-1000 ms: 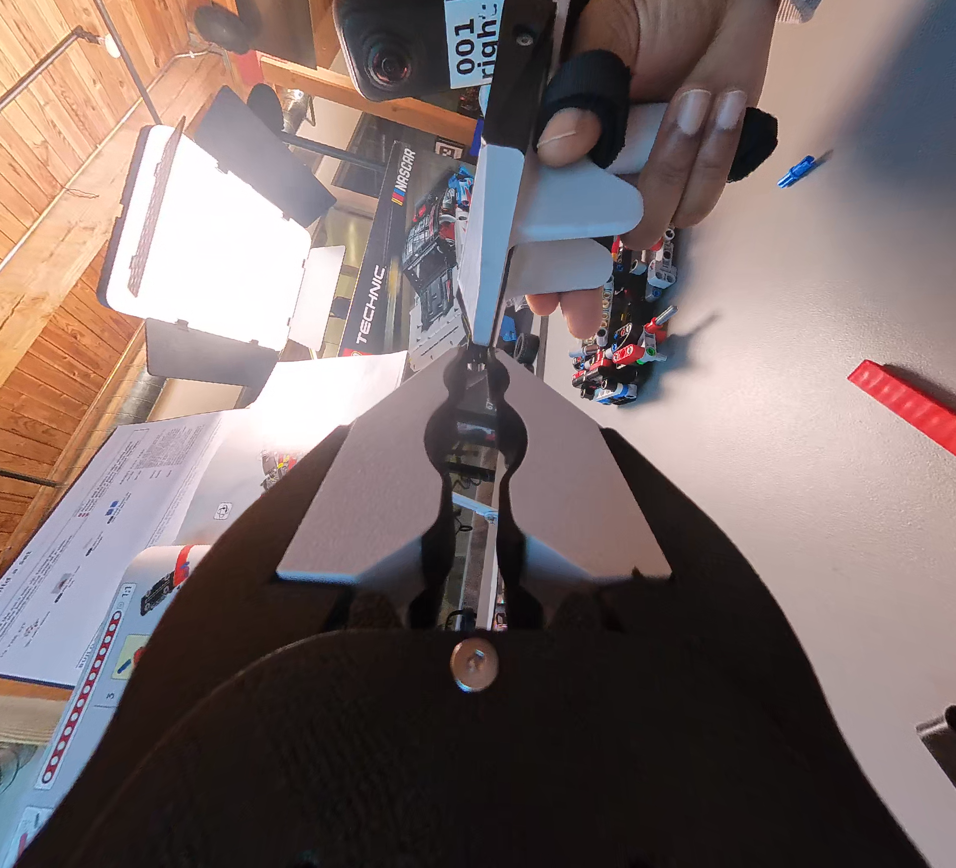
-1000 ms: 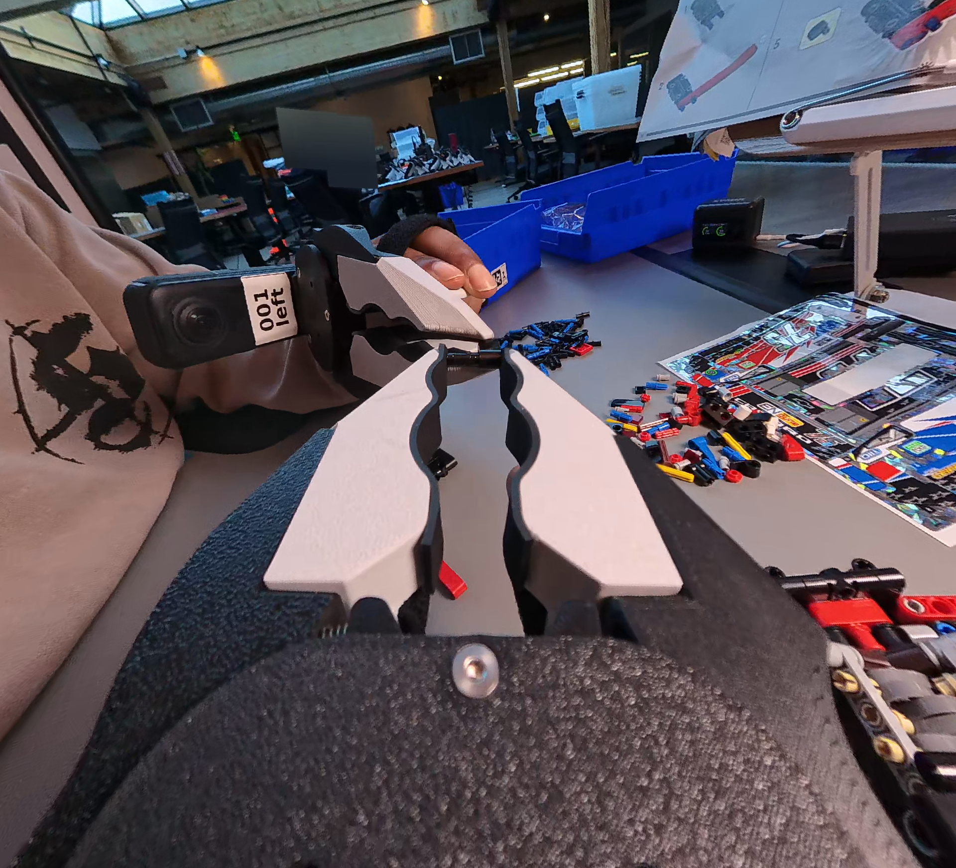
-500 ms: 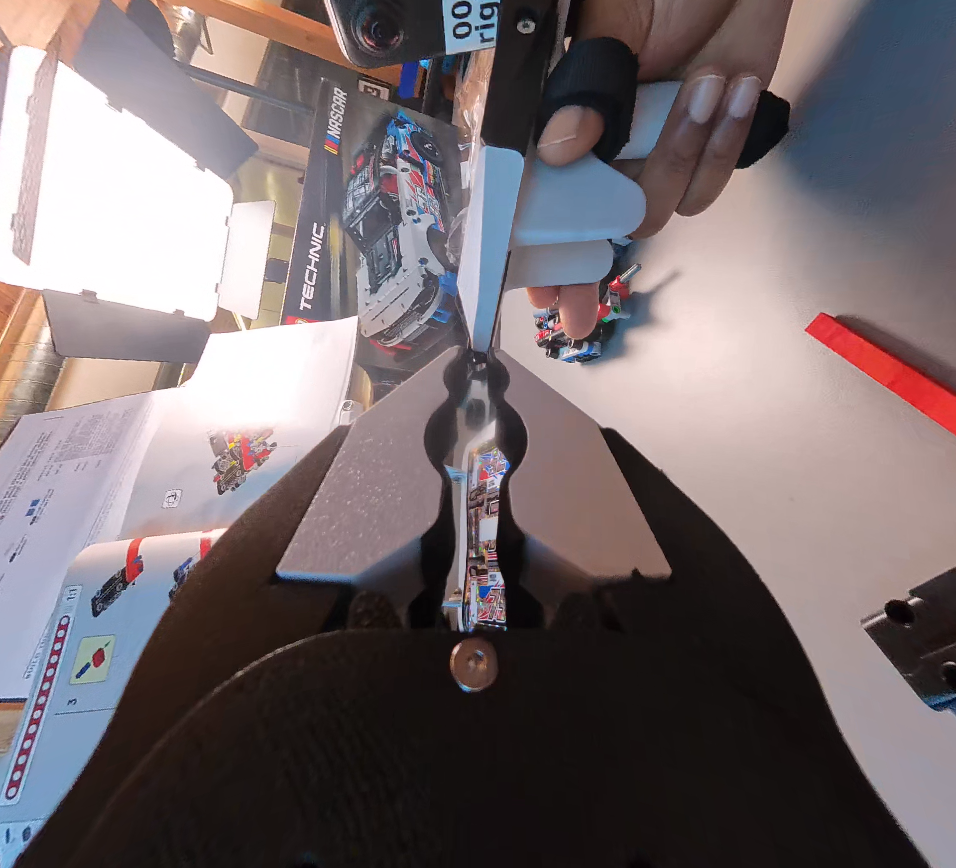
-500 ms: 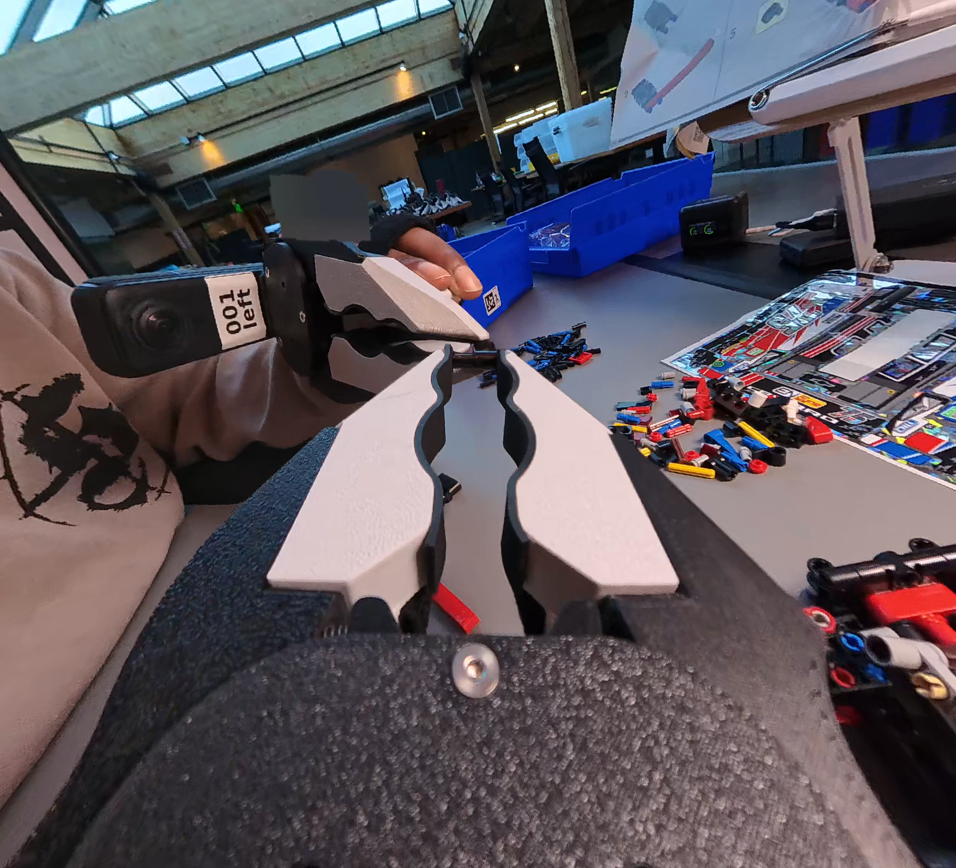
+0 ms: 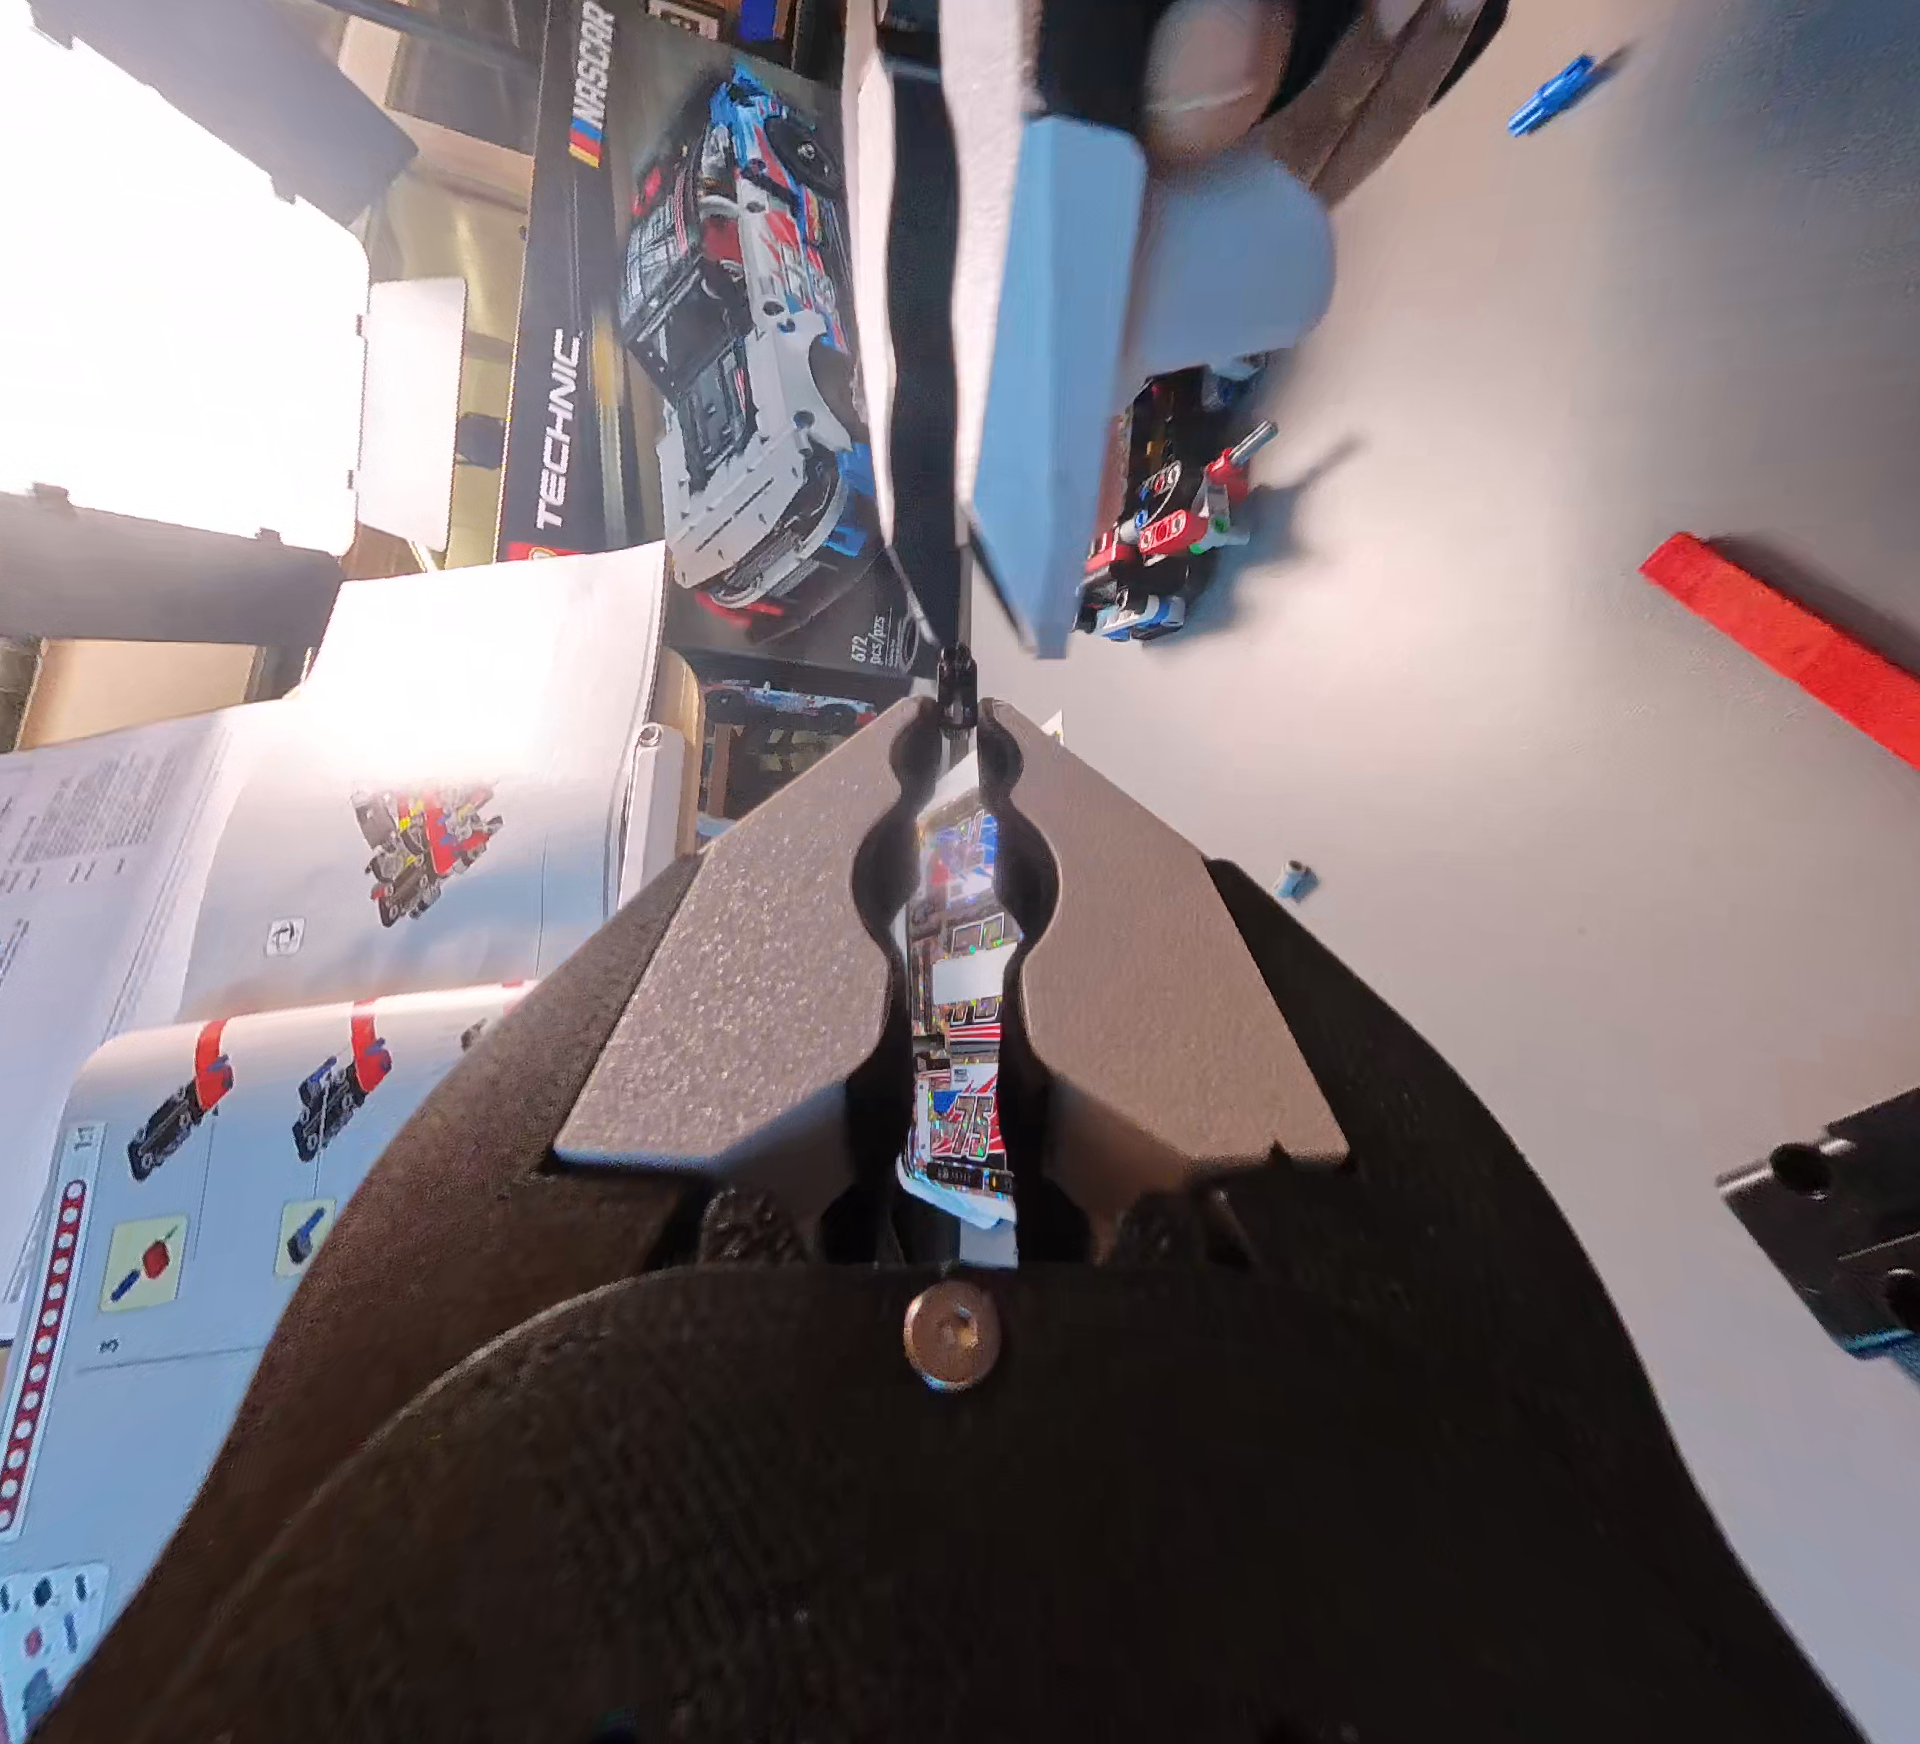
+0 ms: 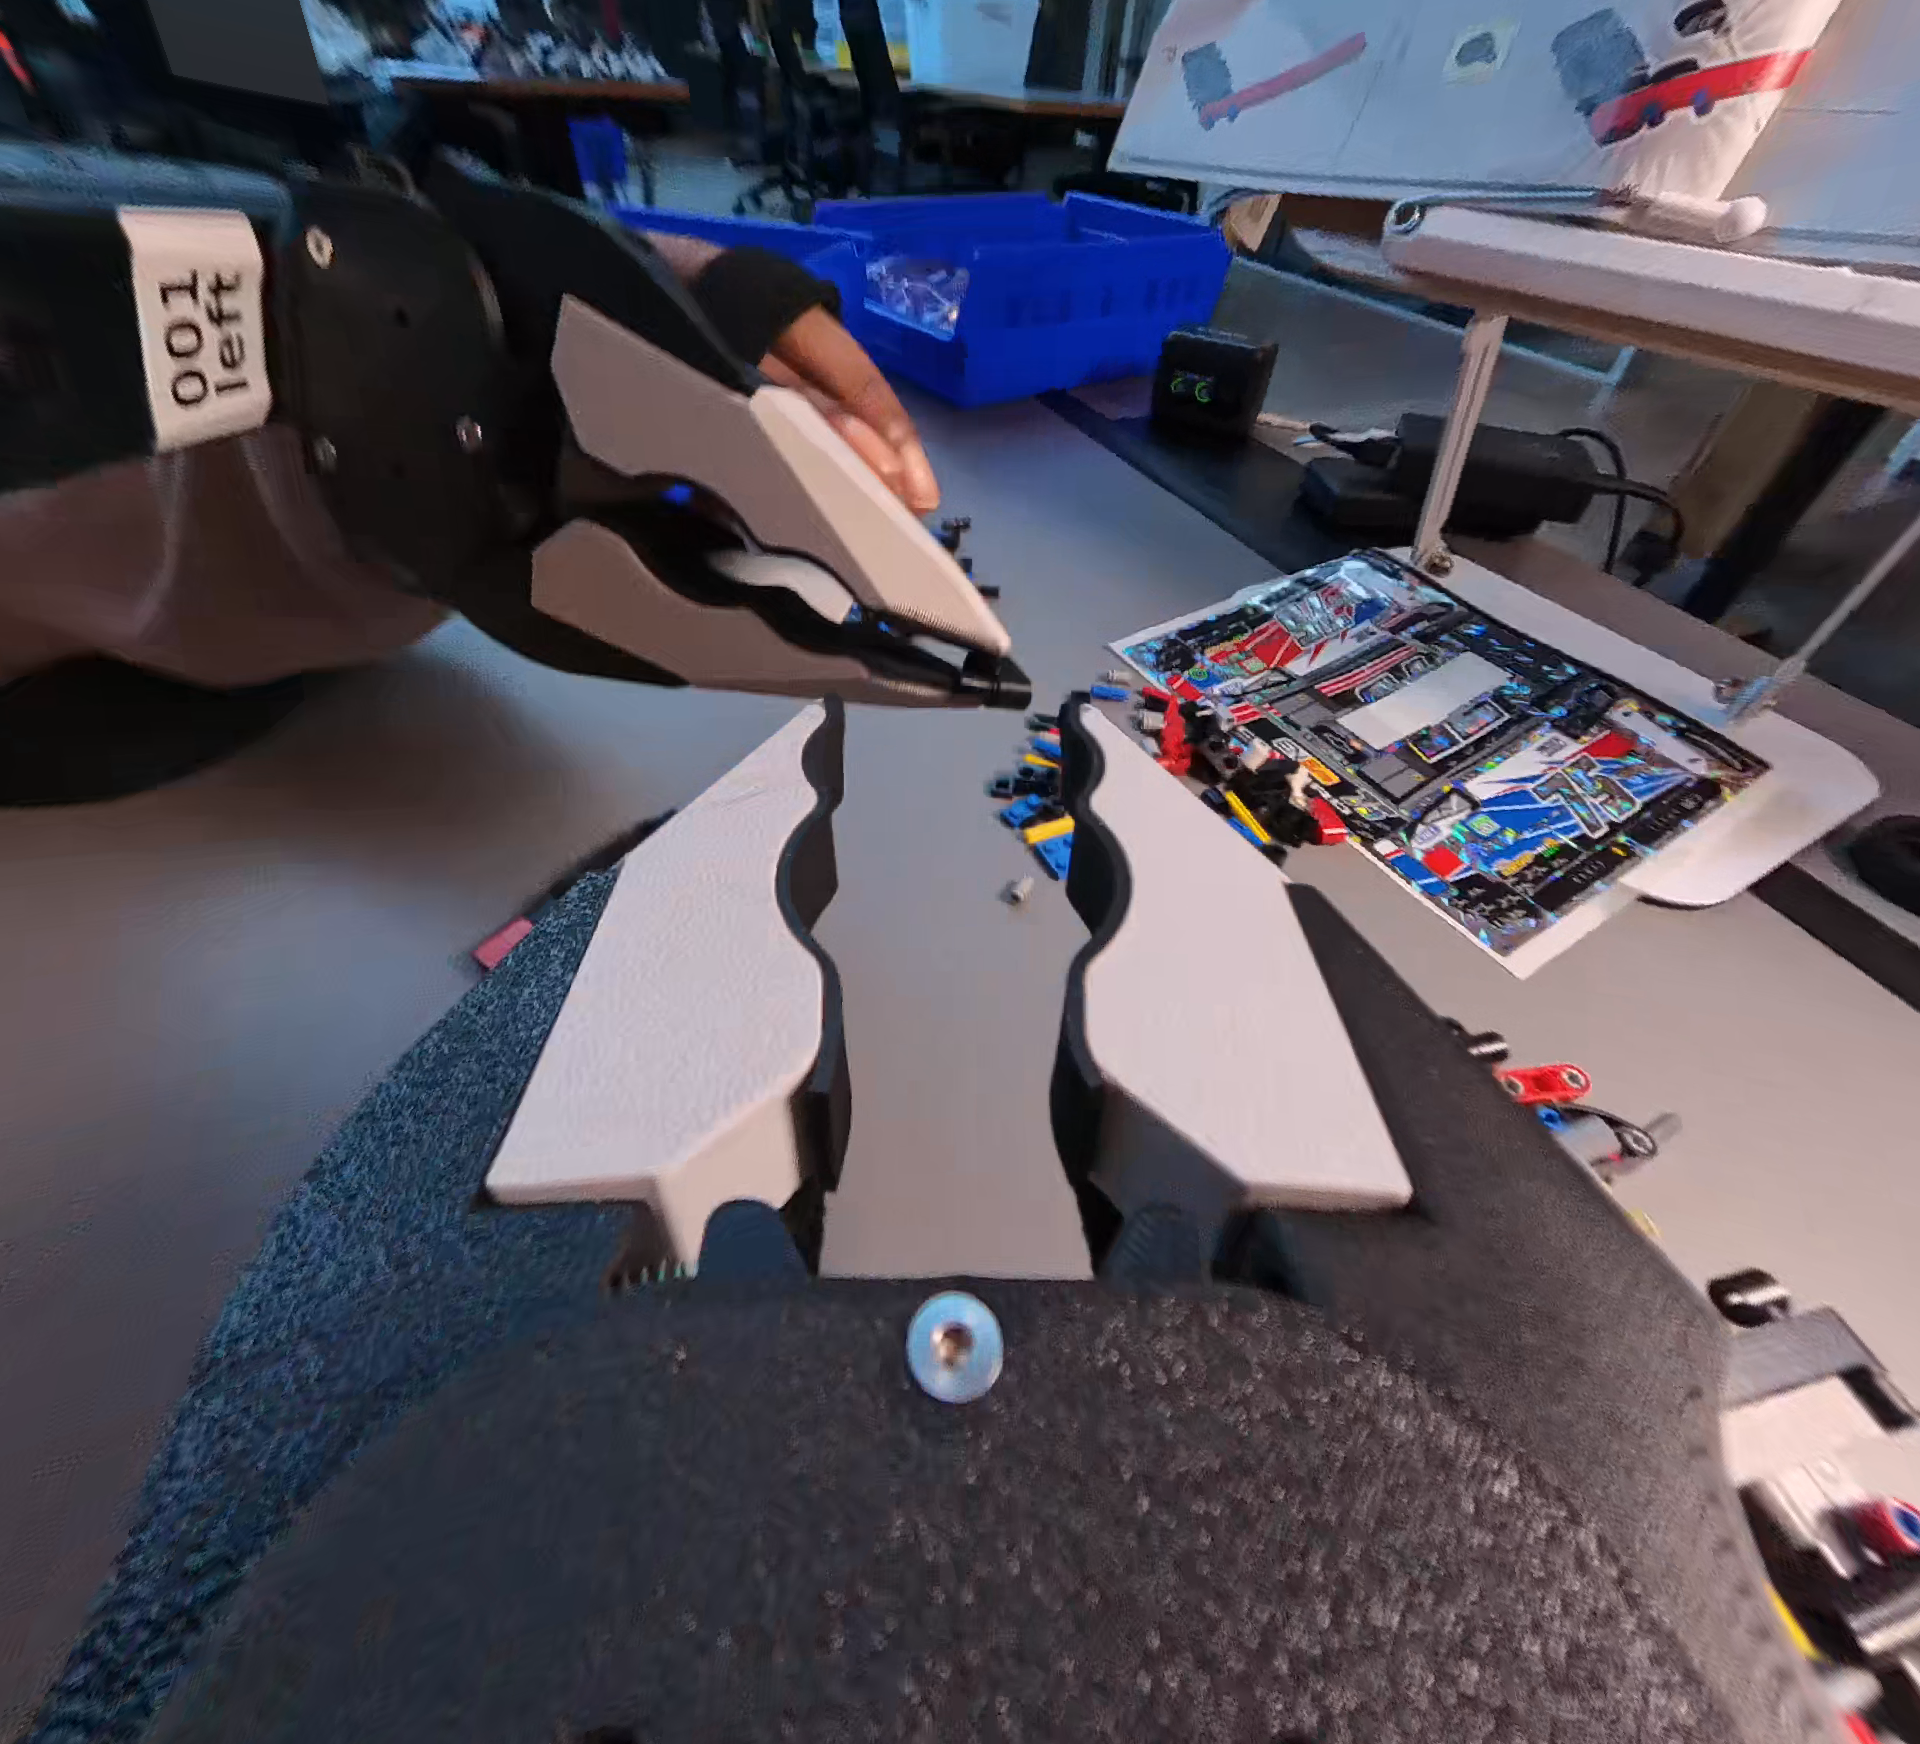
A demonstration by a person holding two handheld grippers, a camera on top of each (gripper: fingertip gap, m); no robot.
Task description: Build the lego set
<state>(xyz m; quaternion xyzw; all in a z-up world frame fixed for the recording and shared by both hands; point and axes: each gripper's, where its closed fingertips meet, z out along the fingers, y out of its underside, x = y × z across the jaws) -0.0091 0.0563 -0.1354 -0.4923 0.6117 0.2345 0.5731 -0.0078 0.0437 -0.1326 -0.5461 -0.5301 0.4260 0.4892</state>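
Left gripper (image 5: 957,707): pressed together on a small black pin (image 5: 956,678) at the tips; same pinch seen from the right wrist view (image 6: 992,681).
Right gripper (image 6: 945,726): spread apart, holding nothing, tips just below and near the left gripper's tips.
Black pin: poked out past the left tips, above the grey table (image 6: 312,863), apart from the right fingers (image 6: 1174,967).
Loose pieces (image 6: 1039,790): scattered on the table just beyond the right tips, blue, yellow, black and red.
Sticker sheet (image 6: 1455,749): flat on the table, right of the loose pieces.
Partial build (image 5: 1164,499): on the table behind the right gripper in the left wrist view.
Red beam (image 5: 1787,634): lay on the table, far right in that view.
Blue bins (image 6: 1039,292): at the far side of the table.
Booklet (image 6: 1507,1): propped on a stand, far right.
Box (image 5: 707,323): stood upright beyond the table edge.
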